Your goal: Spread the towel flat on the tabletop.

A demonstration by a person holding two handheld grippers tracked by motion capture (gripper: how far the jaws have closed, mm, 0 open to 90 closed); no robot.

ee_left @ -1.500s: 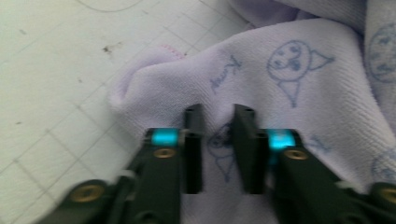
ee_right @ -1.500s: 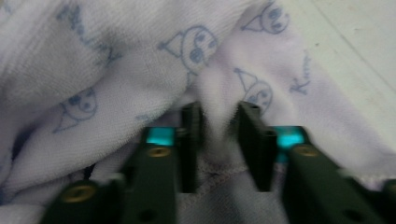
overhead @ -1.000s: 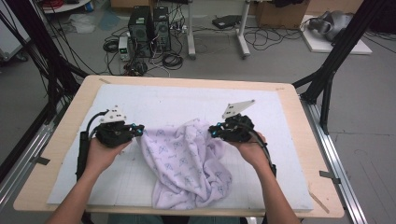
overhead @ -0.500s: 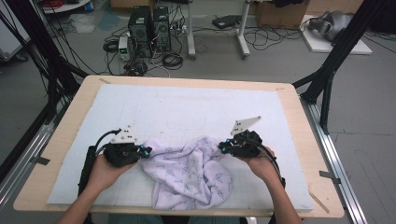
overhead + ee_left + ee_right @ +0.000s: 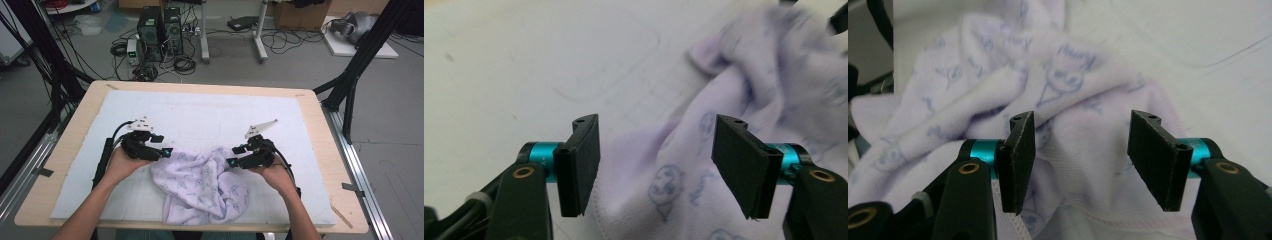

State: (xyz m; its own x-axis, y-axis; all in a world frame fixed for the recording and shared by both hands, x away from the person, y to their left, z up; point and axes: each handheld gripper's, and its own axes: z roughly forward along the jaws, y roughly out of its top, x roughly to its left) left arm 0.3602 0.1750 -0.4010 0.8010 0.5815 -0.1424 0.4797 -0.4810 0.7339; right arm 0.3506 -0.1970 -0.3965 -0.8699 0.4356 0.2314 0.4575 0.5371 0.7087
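Both grippers' jaws, left and right, just opened, apart over crumpled cloth; regrasp may pinch several layers.

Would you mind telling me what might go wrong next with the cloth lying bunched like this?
Both grippers have just been opening; neither left gripper nor right gripper grips the lilac printed cloth. Its layers are bunched, so a fresh pinch might catch several folds. The hem lies low between the right fingers and might be missed.

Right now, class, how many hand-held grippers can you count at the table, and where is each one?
2. The left hand-held gripper is at the lilac printed towel's left edge; the right hand-held gripper is at its right edge. Both stand open.
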